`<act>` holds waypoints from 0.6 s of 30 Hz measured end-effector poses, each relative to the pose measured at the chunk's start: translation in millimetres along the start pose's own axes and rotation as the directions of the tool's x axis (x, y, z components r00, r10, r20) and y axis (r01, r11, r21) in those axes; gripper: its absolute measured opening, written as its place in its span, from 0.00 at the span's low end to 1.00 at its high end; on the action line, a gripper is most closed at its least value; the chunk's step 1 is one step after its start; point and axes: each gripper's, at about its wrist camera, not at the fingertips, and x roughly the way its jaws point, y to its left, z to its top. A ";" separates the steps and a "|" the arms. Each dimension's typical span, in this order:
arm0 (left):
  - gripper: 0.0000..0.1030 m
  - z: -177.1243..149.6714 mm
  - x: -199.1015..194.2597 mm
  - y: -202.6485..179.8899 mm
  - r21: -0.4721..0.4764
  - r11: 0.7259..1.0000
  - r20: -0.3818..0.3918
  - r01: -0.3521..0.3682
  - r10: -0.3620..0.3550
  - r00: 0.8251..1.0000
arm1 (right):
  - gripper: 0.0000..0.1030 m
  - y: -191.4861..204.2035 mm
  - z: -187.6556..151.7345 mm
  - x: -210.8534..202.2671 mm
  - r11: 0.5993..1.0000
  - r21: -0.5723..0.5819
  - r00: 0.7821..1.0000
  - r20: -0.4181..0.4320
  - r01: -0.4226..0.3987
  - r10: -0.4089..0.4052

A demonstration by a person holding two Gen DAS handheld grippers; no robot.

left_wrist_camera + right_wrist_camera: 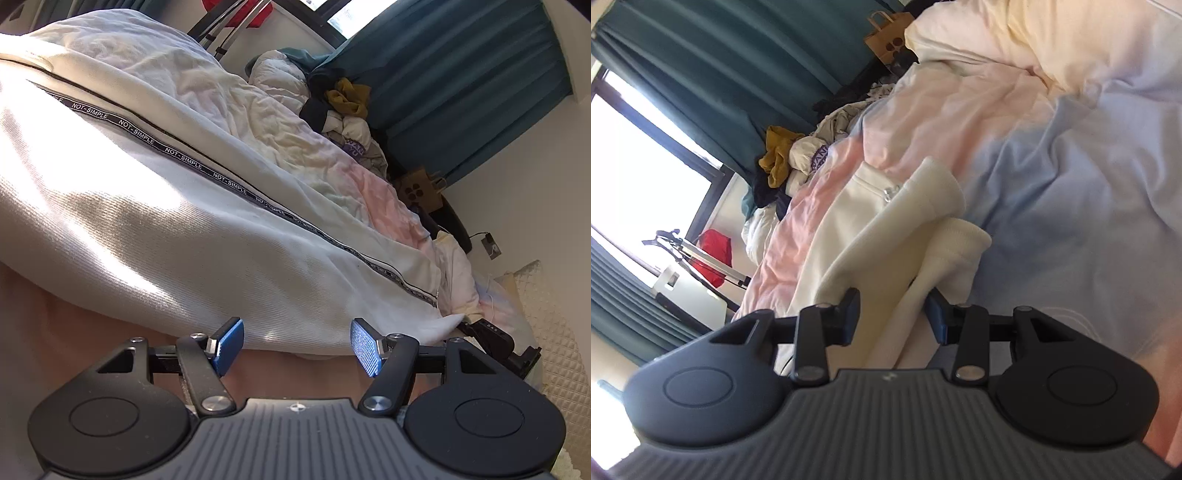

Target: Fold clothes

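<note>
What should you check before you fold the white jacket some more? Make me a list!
1. Left gripper open and free: ok. Its blue pads stand wide apart with nothing between them.
2. Left gripper lined up with the white jacket: ok. The hem edge lies just ahead of the pads.
3. Right gripper has cloth: cannot tell. Cream fabric passes between its pads, but they stand apart, so a firm pinch is not shown.
4. Sleeve cuffs tidy: not ok. They lie bunched on the bedsheet.
5. Jacket flat: not ok. It bulges along the lettered zipper tape.
6. Other clothes pile out of the way: ok.
</note>
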 end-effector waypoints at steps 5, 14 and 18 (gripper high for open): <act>0.64 -0.5 3.2 -1.1 0.010 1.000 -0.006 -0.002 0.002 1.000 | 0.41 2.1 -5.8 15.6 0.986 -0.072 0.987 -0.041 0.150 -0.153; 0.64 -1.0 3.4 0.3 0.013 1.000 0.006 -0.018 0.018 1.000 | 0.12 -5.6 10.7 -4.9 0.998 0.038 0.997 0.058 0.044 -0.046; 0.64 -1.0 3.4 -1.8 0.018 1.000 0.008 -0.015 0.014 1.000 | 0.10 8.2 15.2 -18.0 0.996 0.009 0.986 0.142 -0.092 0.090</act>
